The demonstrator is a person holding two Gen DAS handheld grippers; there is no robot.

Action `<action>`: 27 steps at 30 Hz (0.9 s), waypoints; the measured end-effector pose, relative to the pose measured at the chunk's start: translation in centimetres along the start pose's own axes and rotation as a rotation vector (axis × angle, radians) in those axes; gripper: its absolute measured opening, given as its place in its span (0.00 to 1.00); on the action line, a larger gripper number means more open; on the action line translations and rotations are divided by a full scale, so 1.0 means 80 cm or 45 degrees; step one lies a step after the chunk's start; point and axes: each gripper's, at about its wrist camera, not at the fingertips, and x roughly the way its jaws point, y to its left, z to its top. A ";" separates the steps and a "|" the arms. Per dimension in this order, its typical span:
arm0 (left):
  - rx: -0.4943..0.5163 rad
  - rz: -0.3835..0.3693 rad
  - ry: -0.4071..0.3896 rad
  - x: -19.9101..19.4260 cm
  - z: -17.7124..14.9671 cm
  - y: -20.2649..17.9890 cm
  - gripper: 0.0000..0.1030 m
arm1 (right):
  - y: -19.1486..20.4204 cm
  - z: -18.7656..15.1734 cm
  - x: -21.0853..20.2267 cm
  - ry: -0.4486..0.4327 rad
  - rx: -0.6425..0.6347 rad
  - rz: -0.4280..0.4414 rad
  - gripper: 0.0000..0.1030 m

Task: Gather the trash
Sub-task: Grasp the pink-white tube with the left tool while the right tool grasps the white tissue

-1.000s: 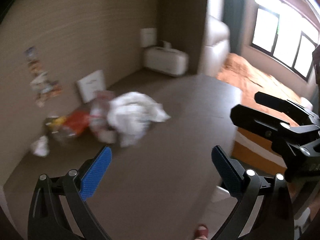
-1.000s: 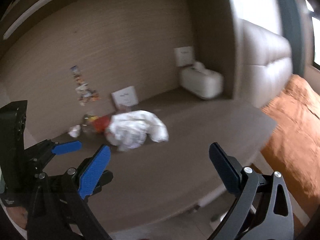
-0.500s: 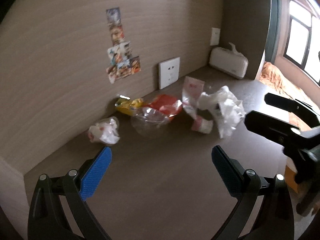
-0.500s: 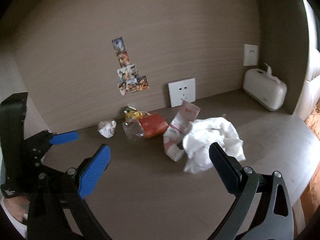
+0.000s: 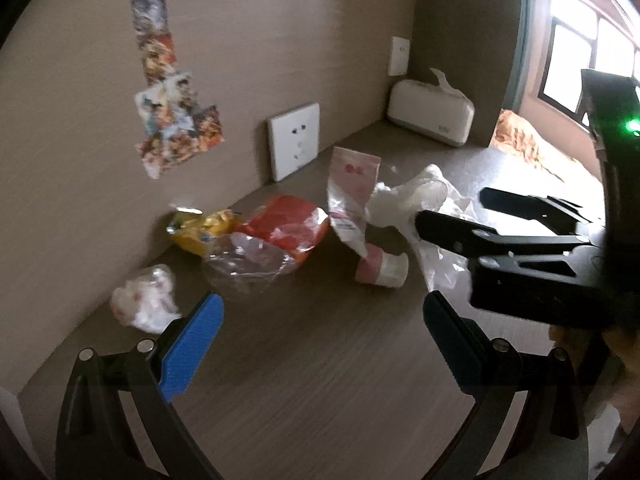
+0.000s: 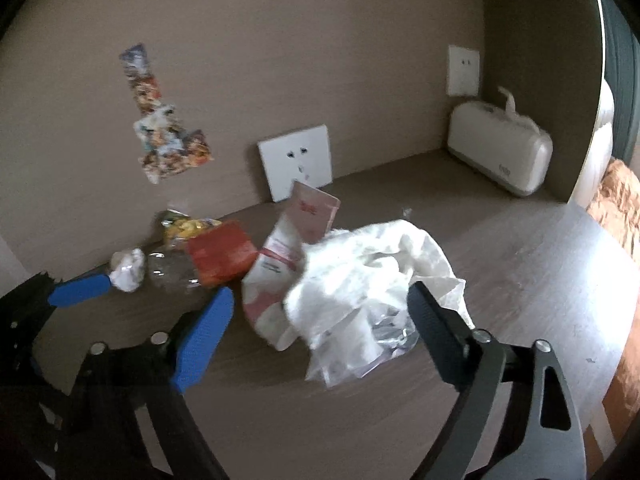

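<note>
Trash lies along the back of a dark wooden desk (image 5: 320,380): a crumpled white wrapper (image 5: 146,298), a yellow packet (image 5: 204,230), a red packet (image 5: 286,224), a clear plastic piece (image 5: 248,262), a pink-and-white pouch (image 5: 352,200), a small pink cup (image 5: 382,270) and a crumpled white plastic bag (image 6: 368,276). My left gripper (image 5: 320,328) is open and empty in front of the pile. My right gripper (image 6: 320,316) is open and empty, close over the white bag and the pouch (image 6: 288,248).
A white tissue box (image 6: 500,152) stands at the back right corner. A wall socket (image 6: 296,168) and stickers (image 6: 164,136) are on the wall behind the trash. An orange bed cover (image 5: 532,148) lies beyond the desk's right end.
Both grippers have swung left from the bed side and moved in closer to the trash pile. Both stay open and empty.
</note>
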 end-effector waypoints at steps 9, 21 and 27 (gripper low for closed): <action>-0.051 -0.105 0.048 0.044 0.017 -0.021 0.95 | -0.022 0.001 0.013 0.017 0.010 0.079 0.31; -0.108 -0.169 0.162 0.102 0.030 -0.056 0.66 | -0.083 -0.009 -0.016 0.021 0.145 0.137 0.14; -0.093 -0.153 0.219 0.128 0.028 -0.070 0.44 | -0.095 -0.014 -0.023 0.026 0.162 0.174 0.14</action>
